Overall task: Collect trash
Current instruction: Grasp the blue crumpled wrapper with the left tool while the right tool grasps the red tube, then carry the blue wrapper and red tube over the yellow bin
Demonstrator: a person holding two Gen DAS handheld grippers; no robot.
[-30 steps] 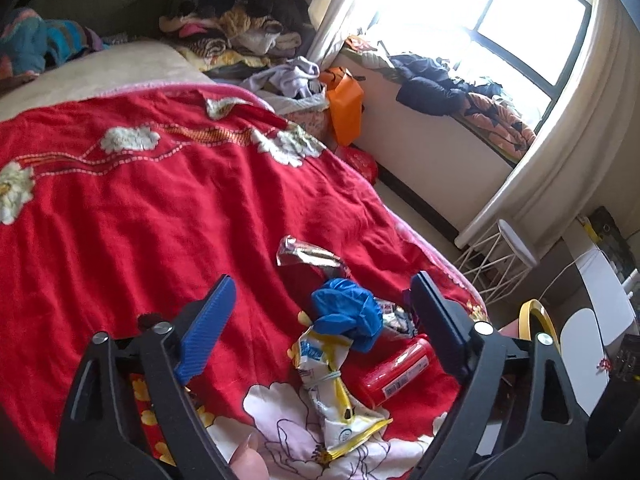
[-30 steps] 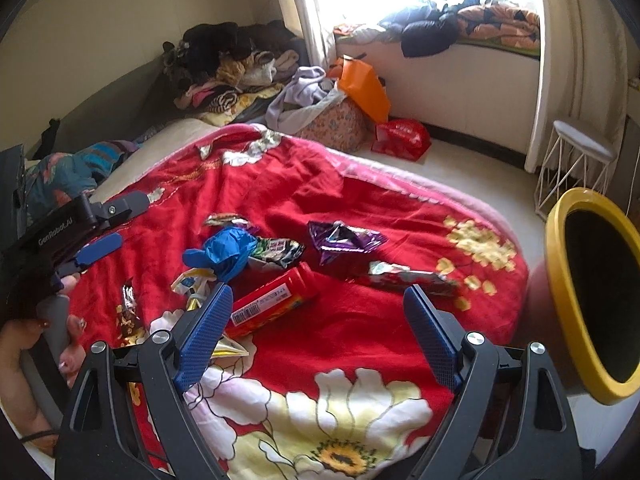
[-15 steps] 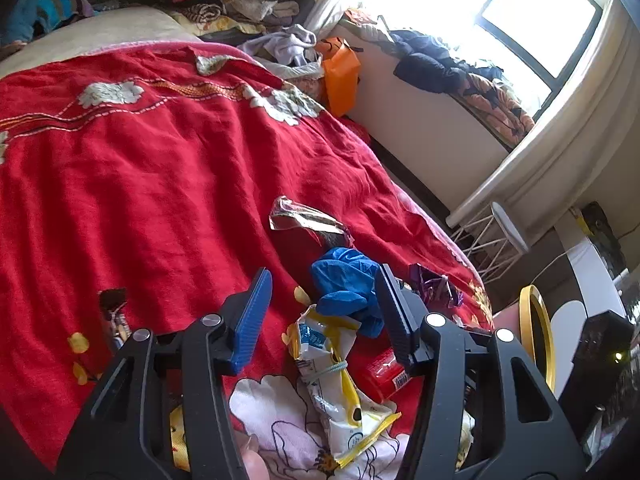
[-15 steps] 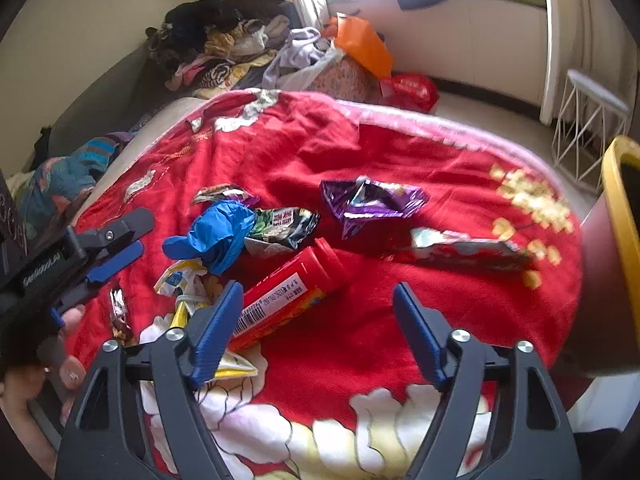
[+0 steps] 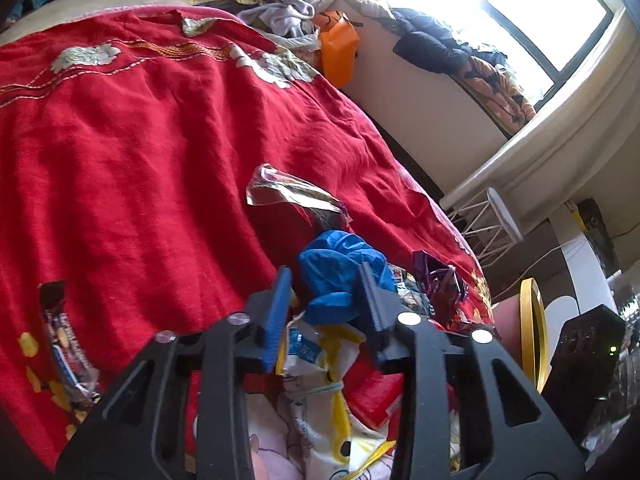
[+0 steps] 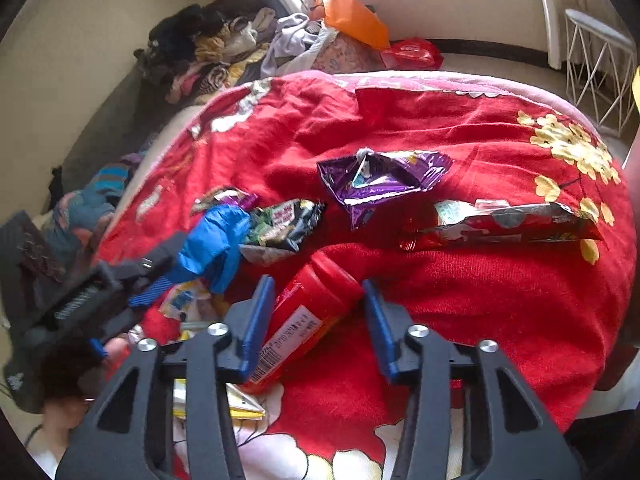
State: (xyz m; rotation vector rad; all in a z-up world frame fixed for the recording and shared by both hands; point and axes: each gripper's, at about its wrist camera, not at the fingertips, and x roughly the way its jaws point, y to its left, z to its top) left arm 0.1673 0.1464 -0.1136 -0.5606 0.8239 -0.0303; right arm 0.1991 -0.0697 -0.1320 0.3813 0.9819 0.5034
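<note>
Sunlit and cluttered, the bedroom holds a bed under a red flowered blanket (image 6: 460,280) strewn with litter. Both grippers have dropped closer to the pile than a second ago and narrowed from wide open, so two pickups are starting at once. The left gripper (image 5: 324,292) has its jaws closing around a crumpled blue plastic glove (image 5: 340,264), which now sits between them; the pads look close against it, but I cannot tell whether they press yet. Just below those jaws lies a white and yellow snack wrapper (image 5: 320,364); beyond them, a silver foil wrapper (image 5: 288,192). The right gripper (image 6: 316,304) has its jaws closing on a red cylindrical snack tube with a barcode label (image 6: 308,312), which lies slantwise between them, the left pad at its side, the right pad apart from it. Ahead of these jaws lie a purple foil packet (image 6: 380,180) and a long red wrapper (image 6: 500,224), well apart from them. A yellow-rimmed bin (image 5: 532,328) stands right of the left jaws, the likely drop point. Neither item seems lifted; the rest of the litter waits.
</note>
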